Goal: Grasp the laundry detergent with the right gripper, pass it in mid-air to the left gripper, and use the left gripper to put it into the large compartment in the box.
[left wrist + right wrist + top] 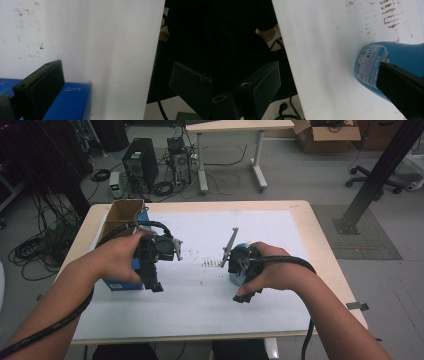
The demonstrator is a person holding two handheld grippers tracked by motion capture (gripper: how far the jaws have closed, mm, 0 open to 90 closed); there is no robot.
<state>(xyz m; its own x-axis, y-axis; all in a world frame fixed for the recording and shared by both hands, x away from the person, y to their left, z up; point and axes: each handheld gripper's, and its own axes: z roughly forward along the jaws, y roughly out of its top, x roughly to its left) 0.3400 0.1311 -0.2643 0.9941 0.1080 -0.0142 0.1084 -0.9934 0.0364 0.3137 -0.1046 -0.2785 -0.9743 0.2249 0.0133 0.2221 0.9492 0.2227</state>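
1. Now I see both grippers held low over the white sheet (200, 305) that covers the table (320, 250), so I place everything else against that sheet.
2. My left gripper (156, 286) hangs over the sheet's left part, gripped by the left hand (117, 257), jaws pointing down and toward the near edge.
3. In the left gripper view its jaws stand spread wide, one at the lower left and one at the far right, with bare sheet between them and nothing pinched.
4. A blue box (67, 102) lies on the sheet under the left jaw; in the high view the same box (120, 284) sits at the sheet's left edge, mostly hidden by the hand.
5. A brown carton (122, 212) stands open at the sheet's far left corner, just behind the blue box.
6. My right gripper (245, 296) is over the sheet's middle-right, held by the right hand (272, 272).
7. In the right gripper view its jaws are also spread apart, holding nothing.
8. A blue bottle (392, 62) lies on its side on the sheet, its labelled base toward the sheet's near edge; the right jaw overlaps it, but I cannot tell whether they touch.
9. Dark smudges (210, 263) mark the sheet's centre, between the two grippers.
10. Black cables trail from both grippers back along the forearms.
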